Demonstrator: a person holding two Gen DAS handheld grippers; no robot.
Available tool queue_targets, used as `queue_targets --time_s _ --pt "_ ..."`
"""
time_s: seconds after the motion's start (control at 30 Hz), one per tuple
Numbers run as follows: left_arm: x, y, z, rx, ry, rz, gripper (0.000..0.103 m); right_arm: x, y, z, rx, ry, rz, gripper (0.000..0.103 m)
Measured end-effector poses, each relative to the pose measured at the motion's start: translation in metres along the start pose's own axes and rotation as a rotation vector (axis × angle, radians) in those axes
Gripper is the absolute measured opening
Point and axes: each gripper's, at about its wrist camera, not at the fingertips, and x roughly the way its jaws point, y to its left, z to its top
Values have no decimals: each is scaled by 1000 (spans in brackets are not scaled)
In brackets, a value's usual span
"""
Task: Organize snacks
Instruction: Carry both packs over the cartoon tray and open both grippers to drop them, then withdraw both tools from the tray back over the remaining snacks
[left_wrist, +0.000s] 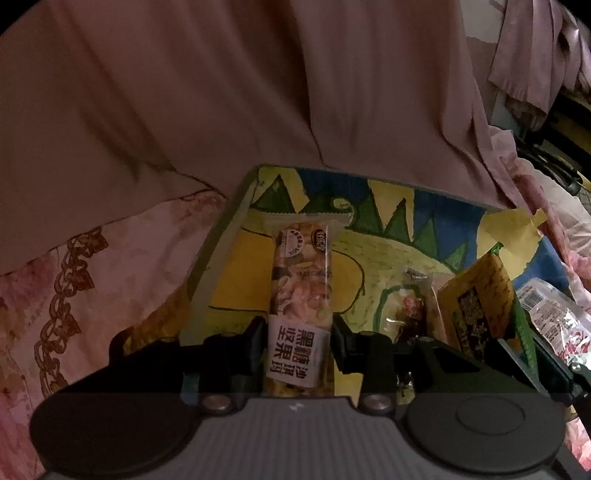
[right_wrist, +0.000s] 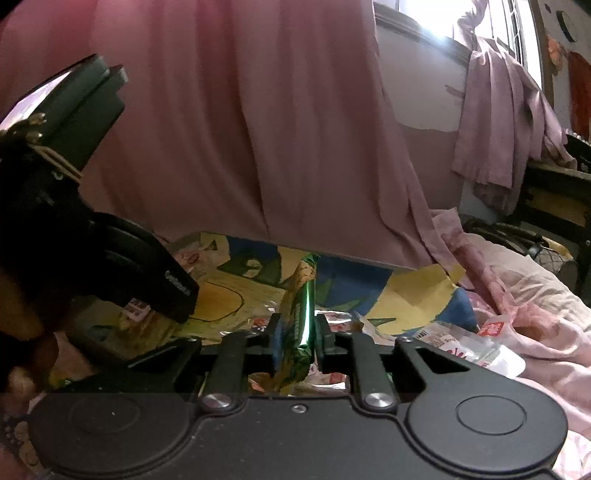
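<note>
Pinching a nut bar (left_wrist: 301, 295) lengthwise, your left gripper (left_wrist: 299, 345) has its pads against the wrapper's sides near the white label, and the bar runs straight ahead of the fingers over the painted board (left_wrist: 436, 221), that yellow, blue and green surface lying on the bed. Off to the gripper's left you've got floral bedding (left_wrist: 55, 295), and a pink curtain (left_wrist: 221, 92) hangs beyond the board's far edge. Just right of the gripper lies a small clear-wrapped snack (left_wrist: 410, 306), then a yellow and green packet (left_wrist: 476, 306) standing up on edge, and further right a clear bag with red print (left_wrist: 557, 321) at the board's edge.

Over to your right hand: the right gripper (right_wrist: 297, 336) is nearly pressed together, its pads squeezing that yellow and green packet, shiny green edge up, tilted and rising ahead of the fingers. To its left you can see your left gripper's dark body, a label peeking out beneath it. Under and just ahead of the right gripper sit more small red-and-white wrapped snacks (right_wrist: 332, 321). To its right the clear bag rests where board meets bedding.
</note>
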Motion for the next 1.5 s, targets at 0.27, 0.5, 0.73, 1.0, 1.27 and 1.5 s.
queue_targets --time_s 0.27,0.5,0.73,1.0,1.27,1.5 --pt "-13 -7 1 24 -14 -4 55 -5 -3 4 -28 0 -15 36" --pt "-44 -8 4 8 -69 -6 81 -28 -11 13 -18 -48 -46 60" --pt "-93 0 -5 -14 -157 -8 98 -78 -28 28 68 -136 -107 83" --pt "-159 14 -31 -15 -240 -28 102 -146 -37 35 123 -203 -128 97" --pt "-216 32 -72 14 -248 -48 102 -217 -34 21 185 -227 -132 102" --pt "-252 54 -106 40 -273 -65 103 -261 -20 6 218 -227 -138 102"
